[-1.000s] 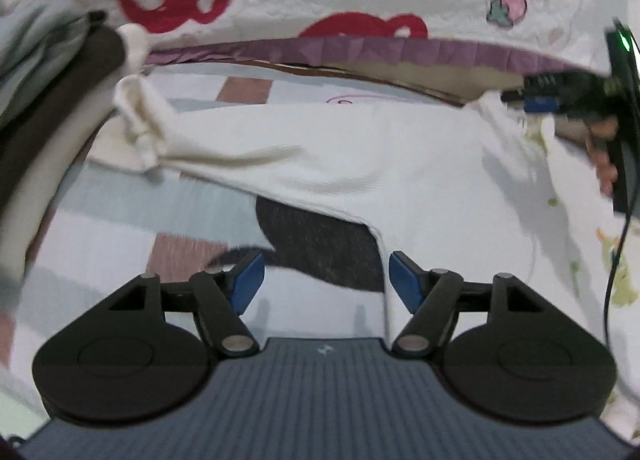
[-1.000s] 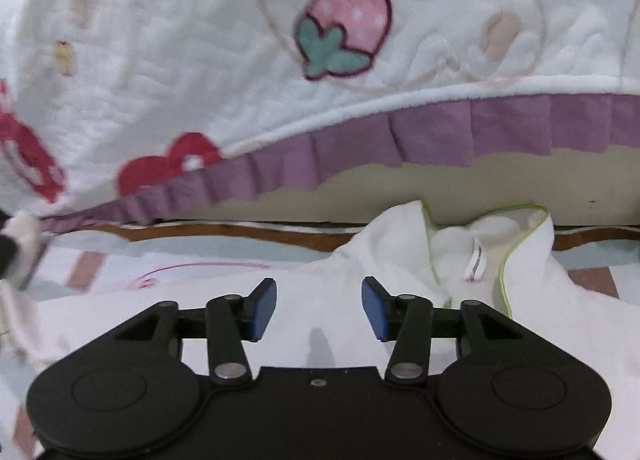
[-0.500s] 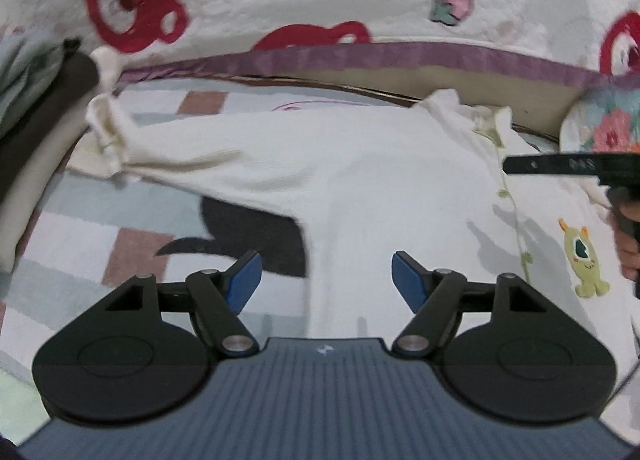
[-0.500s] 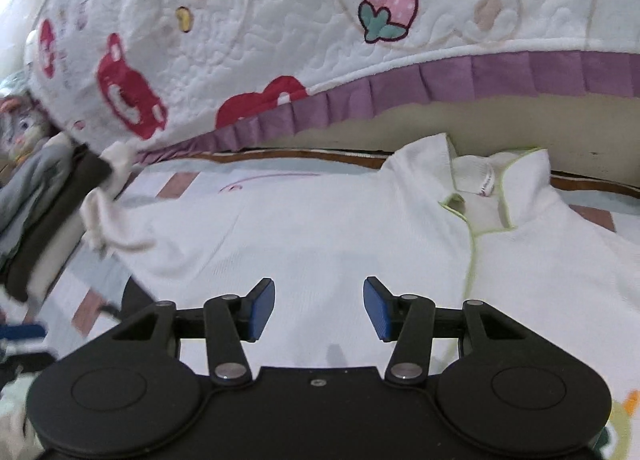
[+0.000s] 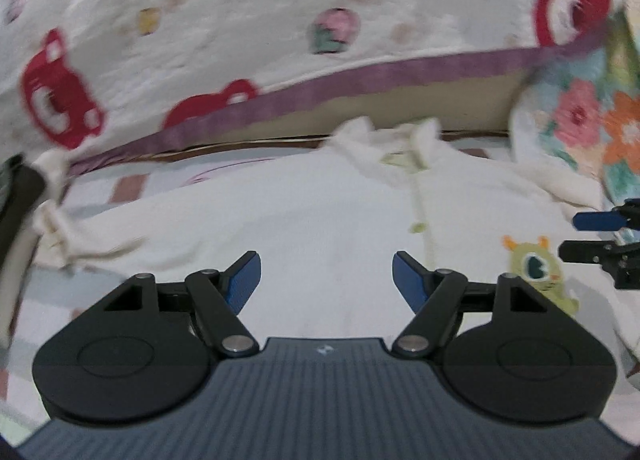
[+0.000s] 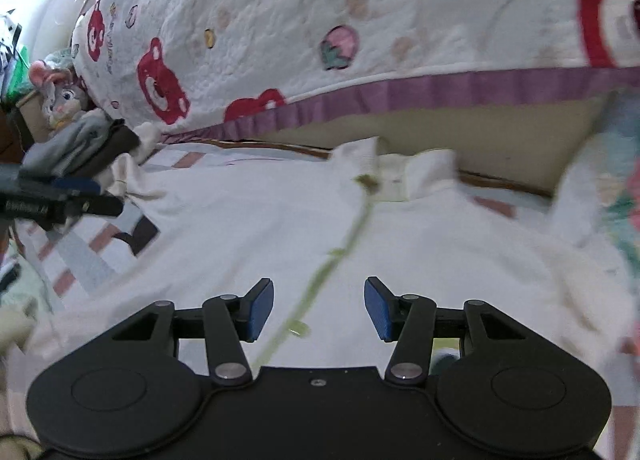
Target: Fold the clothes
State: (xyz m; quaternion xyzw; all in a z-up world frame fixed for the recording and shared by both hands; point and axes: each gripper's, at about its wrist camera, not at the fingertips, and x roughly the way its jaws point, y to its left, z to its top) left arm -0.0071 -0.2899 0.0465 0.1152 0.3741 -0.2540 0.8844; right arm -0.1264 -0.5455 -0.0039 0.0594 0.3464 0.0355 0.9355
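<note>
A cream baby top (image 5: pixel 304 216) with a green-trimmed placket and a little green monster print (image 5: pixel 534 264) lies spread flat on a checked mat, collar toward the bed. Its left sleeve (image 5: pixel 60 236) stretches out to the left. My left gripper (image 5: pixel 326 280) hovers open over the garment's lower middle, nothing between its fingers. The right gripper (image 5: pixel 588 236) shows at the right edge of the left wrist view. In the right wrist view the same top (image 6: pixel 260 228) fills the middle, and my right gripper (image 6: pixel 319 310) is open above the green placket (image 6: pixel 340 252). The left gripper (image 6: pixel 72 196) appears at the left.
A quilted bedspread with red bears and a purple frill (image 5: pixel 280 100) hangs along the far side. A flowered cushion (image 5: pixel 592 128) stands at the right. Folded dark and grey clothes (image 6: pixel 80 148) and a plush rabbit (image 6: pixel 56 96) sit at the left. The checked mat (image 6: pixel 80 256) shows beside the top.
Both grippers have pulled back from the collar and sleeve toward the garment's lower part. The top now lies spread flat. Both stay open.
</note>
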